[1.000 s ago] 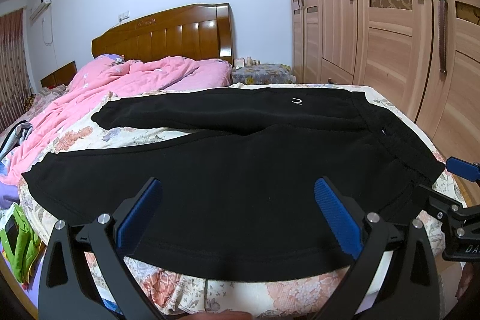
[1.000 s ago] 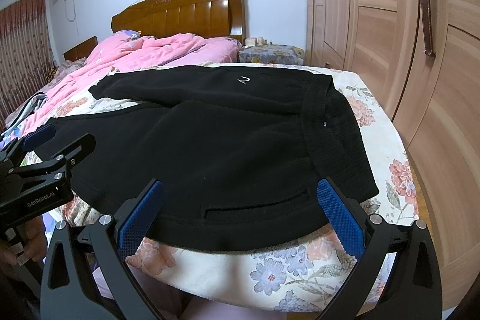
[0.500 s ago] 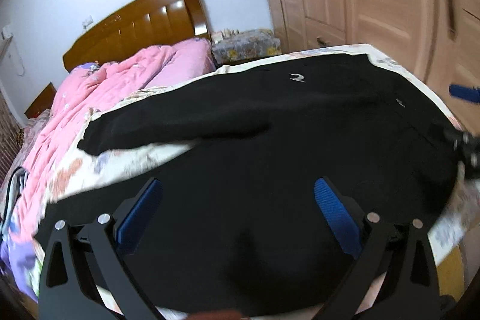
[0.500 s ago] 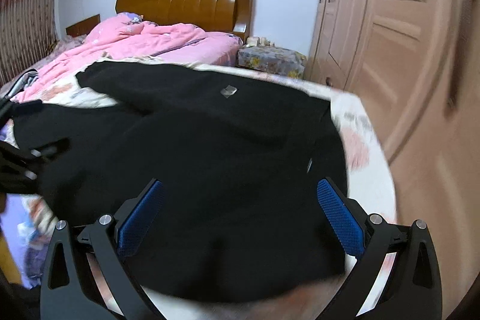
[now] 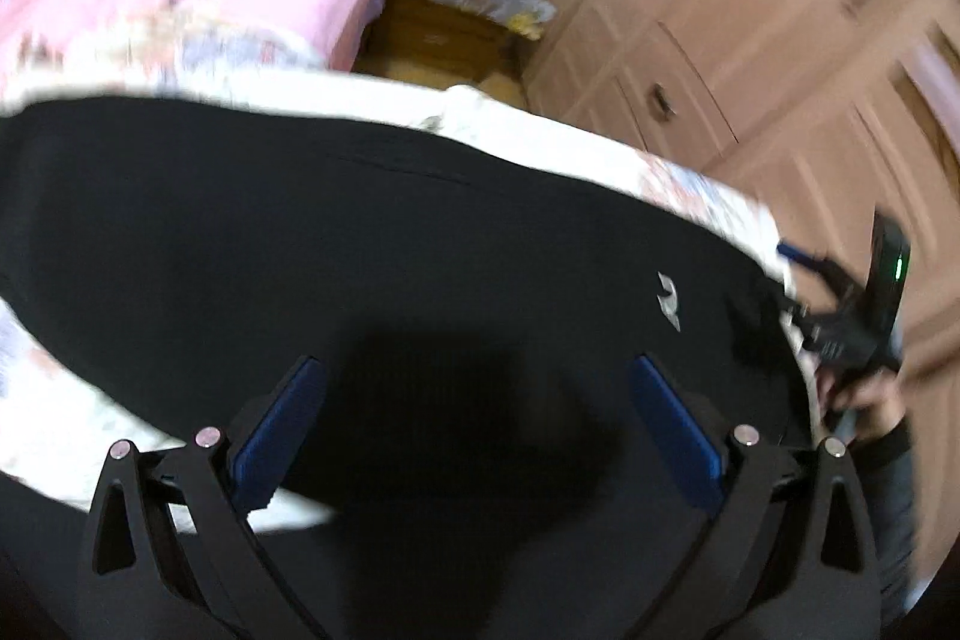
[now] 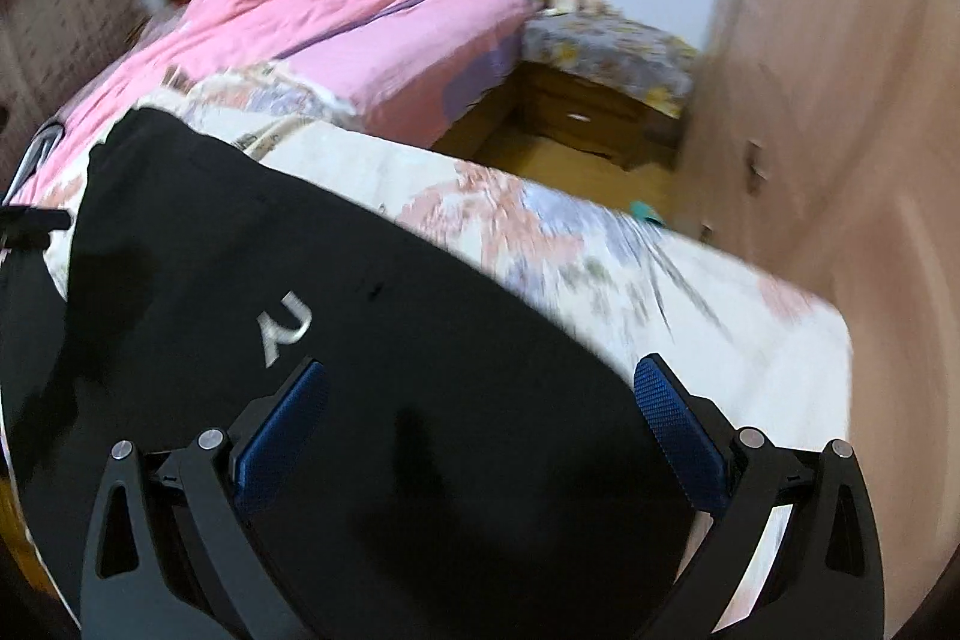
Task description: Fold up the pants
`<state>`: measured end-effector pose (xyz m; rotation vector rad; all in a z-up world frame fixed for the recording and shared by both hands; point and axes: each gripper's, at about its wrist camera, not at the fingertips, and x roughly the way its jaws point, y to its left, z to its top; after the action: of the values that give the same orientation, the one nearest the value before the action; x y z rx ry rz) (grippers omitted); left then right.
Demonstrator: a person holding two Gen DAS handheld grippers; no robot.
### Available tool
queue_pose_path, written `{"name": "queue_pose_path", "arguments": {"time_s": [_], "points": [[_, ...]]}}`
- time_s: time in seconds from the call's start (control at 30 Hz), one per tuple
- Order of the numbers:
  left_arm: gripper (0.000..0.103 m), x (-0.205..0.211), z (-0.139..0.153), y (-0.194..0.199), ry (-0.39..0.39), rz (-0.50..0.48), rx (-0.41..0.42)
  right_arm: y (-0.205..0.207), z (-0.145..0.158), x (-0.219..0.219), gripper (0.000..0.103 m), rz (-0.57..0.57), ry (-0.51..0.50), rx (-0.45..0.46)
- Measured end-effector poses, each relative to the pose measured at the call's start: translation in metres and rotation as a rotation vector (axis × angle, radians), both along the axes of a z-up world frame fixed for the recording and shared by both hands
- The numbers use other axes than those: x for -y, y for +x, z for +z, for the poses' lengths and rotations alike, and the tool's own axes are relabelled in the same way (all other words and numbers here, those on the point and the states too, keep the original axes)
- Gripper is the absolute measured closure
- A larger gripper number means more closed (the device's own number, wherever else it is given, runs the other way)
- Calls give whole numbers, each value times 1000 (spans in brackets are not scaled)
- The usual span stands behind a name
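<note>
Left wrist view: the left gripper (image 5: 474,424) hangs wide open over the black pants (image 5: 372,250), which spread across the floral bedsheet (image 5: 690,178) from 9 to 3 o'clock. To fold cleanly, I judge each gripper should pinch a fabric edge, not the middle.

Right wrist view: the right gripper (image 6: 480,430) gapes empty; pants (image 6: 372,340) lie beneath, logo (image 6: 285,328) at 10 o'clock.

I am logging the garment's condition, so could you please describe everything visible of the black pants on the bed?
The black pants look like soft, matte knit fabric with a small pale logo stitched on. They lie spread flat across the floral bedsheet, filling the lower part of both views. A thin seam or pocket line crosses the cloth in the left view. Both grippers are above them, jaws wide apart; whether any finger touches the fabric cannot be told.
</note>
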<state>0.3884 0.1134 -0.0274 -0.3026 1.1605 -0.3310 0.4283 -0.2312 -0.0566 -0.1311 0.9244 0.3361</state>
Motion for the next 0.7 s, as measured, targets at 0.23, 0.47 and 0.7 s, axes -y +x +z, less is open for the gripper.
{"name": "queue_pose_path", "arguments": {"time_s": [0.23, 0.47, 0.7], "points": [[2, -3, -21, 63, -195, 64, -116, 37, -20, 10, 10, 104, 65, -106], [2, 9, -43, 97, -319, 55, -235, 15, -18, -3, 83, 204, 15, -72], [2, 15, -39, 104, -407, 95, -245, -77, 36, -40, 93, 221, -181, 234]]}}
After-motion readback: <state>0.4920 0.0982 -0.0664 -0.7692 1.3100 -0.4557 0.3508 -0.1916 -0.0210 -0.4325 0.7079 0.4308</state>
